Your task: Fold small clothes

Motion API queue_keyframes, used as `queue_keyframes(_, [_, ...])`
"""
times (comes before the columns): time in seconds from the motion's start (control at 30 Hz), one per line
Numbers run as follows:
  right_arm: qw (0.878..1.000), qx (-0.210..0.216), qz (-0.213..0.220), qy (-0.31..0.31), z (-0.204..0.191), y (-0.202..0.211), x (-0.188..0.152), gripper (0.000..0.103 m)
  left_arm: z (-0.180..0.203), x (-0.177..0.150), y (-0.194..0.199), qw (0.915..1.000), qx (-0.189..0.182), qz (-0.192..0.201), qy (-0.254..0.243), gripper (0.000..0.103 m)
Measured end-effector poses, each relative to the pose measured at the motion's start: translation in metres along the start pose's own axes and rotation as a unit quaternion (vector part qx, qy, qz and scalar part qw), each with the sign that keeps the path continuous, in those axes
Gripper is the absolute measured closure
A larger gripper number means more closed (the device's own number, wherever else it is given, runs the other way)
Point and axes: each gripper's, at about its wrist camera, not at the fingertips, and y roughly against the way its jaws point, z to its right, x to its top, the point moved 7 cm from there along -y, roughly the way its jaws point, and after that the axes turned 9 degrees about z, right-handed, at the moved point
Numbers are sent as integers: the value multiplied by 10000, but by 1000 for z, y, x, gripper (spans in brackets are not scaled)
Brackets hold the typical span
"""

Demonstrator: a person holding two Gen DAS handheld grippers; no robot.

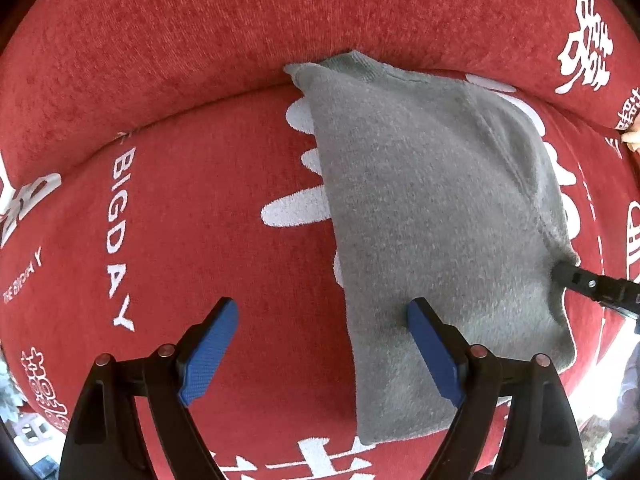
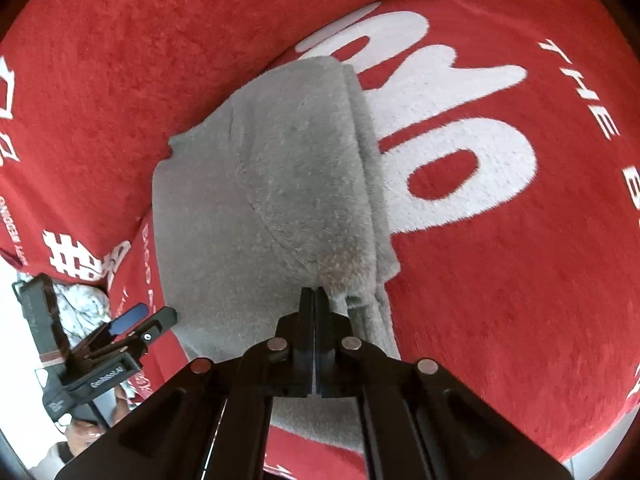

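So I've got a grey fleece garment lying on the seat of my red sofa, the one with the white lettering all over the cover. It's already folded into a long narrow shape, top end pushed up against the crease where the seat meets the backrest, bottom end running toward me. From my left wrist cam I'm looking pretty much straight down on it. My left gripper is hanging over the near left edge of the garment with its jaws spread wide and nothing in them: the blue pad on one side sits over the grey fabric, the other over bare red cover, and I can't tell if either actually touches anything. My right gripper is the busy one. Its jaws are pinched fully together on the garment's edge near a corner, and in the right wrist cam you can see a bit of grey fleece bunched up right at the tips. In the left cam, that same gripper pokes in from the right side, its tip buried in the fabric edge. The right cam also catches my left gripper off to the lower left, just beside the garment's far edge.
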Motion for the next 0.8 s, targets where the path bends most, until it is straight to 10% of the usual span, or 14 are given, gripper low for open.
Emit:
queue_keyframes(0.53, [9997, 25, 240, -73, 8, 35, 11, 94, -6, 1, 9, 9999, 19, -66, 104, 16])
queue_keyframes(0.8, [9996, -75, 276, -78, 10, 36, 13, 61, -12, 6, 12, 9998, 97, 0, 184, 0])
